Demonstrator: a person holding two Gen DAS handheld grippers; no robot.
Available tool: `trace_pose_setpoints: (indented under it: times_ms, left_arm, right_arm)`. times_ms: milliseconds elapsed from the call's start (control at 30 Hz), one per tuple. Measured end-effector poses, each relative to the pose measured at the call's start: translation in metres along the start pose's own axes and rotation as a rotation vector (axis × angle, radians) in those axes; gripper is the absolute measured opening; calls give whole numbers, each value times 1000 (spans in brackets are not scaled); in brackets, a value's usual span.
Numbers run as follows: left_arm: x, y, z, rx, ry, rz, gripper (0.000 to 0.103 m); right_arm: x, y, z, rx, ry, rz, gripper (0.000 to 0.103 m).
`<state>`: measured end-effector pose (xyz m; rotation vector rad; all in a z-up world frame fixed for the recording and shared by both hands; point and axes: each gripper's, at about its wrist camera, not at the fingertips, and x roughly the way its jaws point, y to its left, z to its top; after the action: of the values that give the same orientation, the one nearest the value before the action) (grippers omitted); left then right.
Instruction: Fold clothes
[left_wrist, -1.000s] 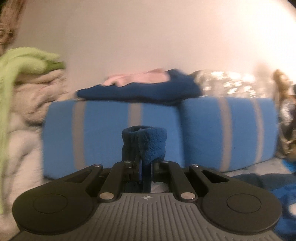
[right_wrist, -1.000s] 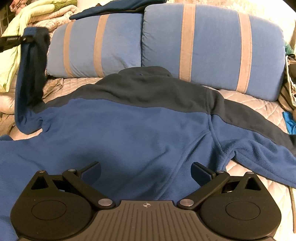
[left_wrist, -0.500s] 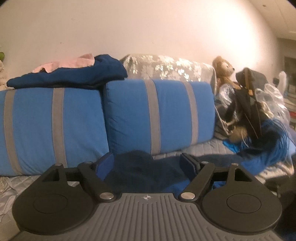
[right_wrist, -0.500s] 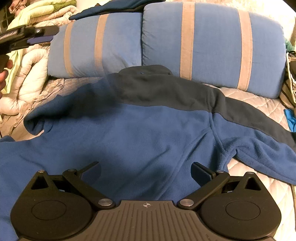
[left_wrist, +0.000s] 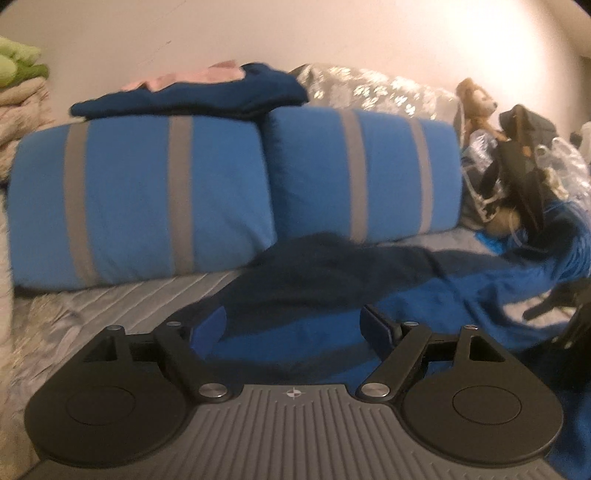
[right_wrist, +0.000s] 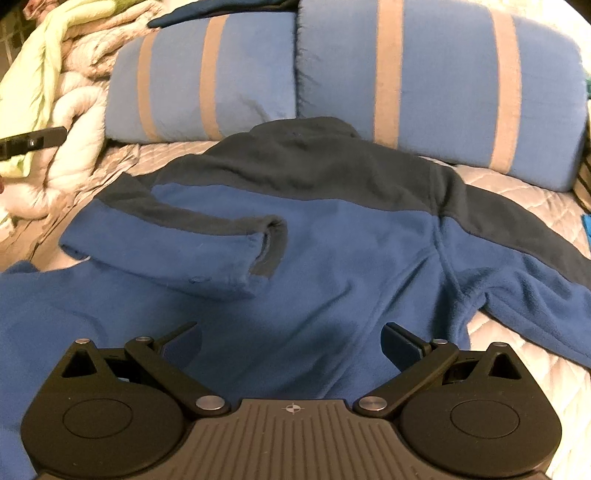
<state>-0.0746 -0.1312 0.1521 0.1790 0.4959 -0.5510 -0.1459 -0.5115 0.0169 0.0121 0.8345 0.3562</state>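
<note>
Both tongs released: left gripper (left_wrist: 293, 325), right gripper (right_wrist: 291, 341) hover over fleece jacket (right_wrist: 332, 258). Risk: folded sleeve (right_wrist: 177, 254) may unfold w/ careless tug.

No words, brand names or numbers can be read in either view. The only sign is a small white crosshair mark in a circle, printed at the middle of the far edge of the ribbed grey plate on the left gripper (left_wrist: 294, 325) and at the same spot on the right gripper (right_wrist: 291, 338).
</note>
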Motion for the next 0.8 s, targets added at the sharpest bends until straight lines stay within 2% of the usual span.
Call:
trace_pose_setpoints:
  times_ms: [100,300,467,667,800]
  left_arm:
    - [-10,14,-14,-17,19,30,80]
    - [-23,39,-40,-37,70,95,80]
    - [-30,54,-63,-63,110,148,80]
    - [-33,67,-87,-96,158,173,80]
    - [-31,71,-104,-84,196,194,80]
  right_arm:
    - [1,10,3,-83,18,28,102]
    - [5,58,12,-507,12,52,101]
    - [27,90,21,-787,29,54,91]
    - [64,109,31,-956,66,76,69]
    - [83,115,34,-1006,83,75,59]
